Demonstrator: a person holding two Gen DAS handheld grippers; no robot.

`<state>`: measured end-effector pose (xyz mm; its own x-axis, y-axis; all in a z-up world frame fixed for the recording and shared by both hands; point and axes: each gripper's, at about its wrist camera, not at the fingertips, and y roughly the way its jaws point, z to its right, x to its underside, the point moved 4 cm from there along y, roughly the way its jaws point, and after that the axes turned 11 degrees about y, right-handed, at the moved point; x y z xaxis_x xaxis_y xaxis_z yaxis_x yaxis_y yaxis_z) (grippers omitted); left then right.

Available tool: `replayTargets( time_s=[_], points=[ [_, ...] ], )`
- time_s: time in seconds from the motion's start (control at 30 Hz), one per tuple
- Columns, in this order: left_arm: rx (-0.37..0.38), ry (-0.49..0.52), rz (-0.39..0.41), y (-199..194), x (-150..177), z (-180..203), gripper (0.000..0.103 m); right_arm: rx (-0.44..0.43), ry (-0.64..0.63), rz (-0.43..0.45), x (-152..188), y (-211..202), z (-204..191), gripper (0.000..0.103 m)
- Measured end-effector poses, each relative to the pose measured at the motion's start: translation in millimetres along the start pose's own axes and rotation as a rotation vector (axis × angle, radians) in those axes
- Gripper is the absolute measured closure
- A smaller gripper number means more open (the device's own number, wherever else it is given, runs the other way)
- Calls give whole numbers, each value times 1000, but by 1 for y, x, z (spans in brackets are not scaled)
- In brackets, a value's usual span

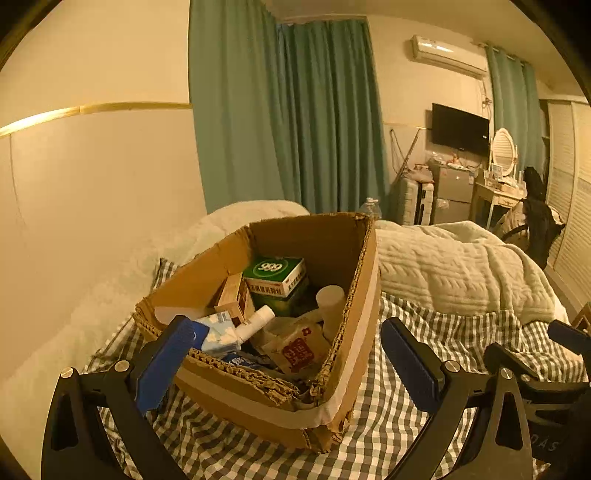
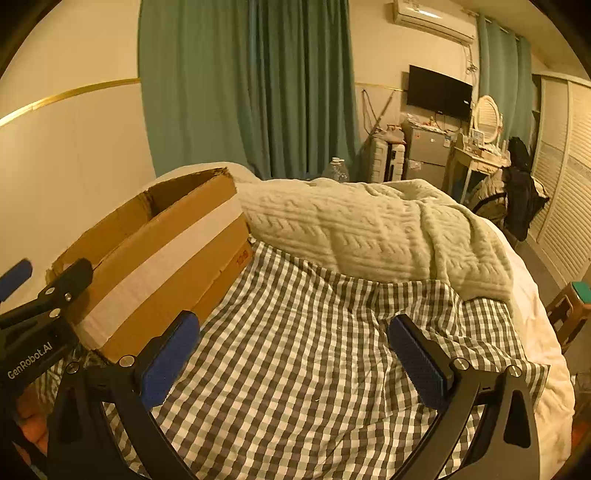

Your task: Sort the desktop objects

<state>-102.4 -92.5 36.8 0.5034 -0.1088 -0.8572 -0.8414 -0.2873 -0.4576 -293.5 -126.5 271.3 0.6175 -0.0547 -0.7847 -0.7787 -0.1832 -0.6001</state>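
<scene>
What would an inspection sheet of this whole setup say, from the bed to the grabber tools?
Surface: checked sheet on a bed, knit blanket bunched behind.
Job's things: cardboard box holding a green 999 carton, white tube, white cup, red-printed packet.
Clutter: nothing seen on the bare sheet.
Grippers: left gripper open, astride the box's near corner; right gripper open, empty, over the sheet.
Cables: thin cords on the far wall.
Surroundings: green curtains, television, air conditioner, mirror.
</scene>
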Motion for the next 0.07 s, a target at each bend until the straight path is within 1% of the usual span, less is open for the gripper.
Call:
replayTargets(
  time_s=[0.07],
  points=[
    [-27,29,15,-4,-1,3,0,-3,-6,4,2,-1,-3,1]
  ],
)
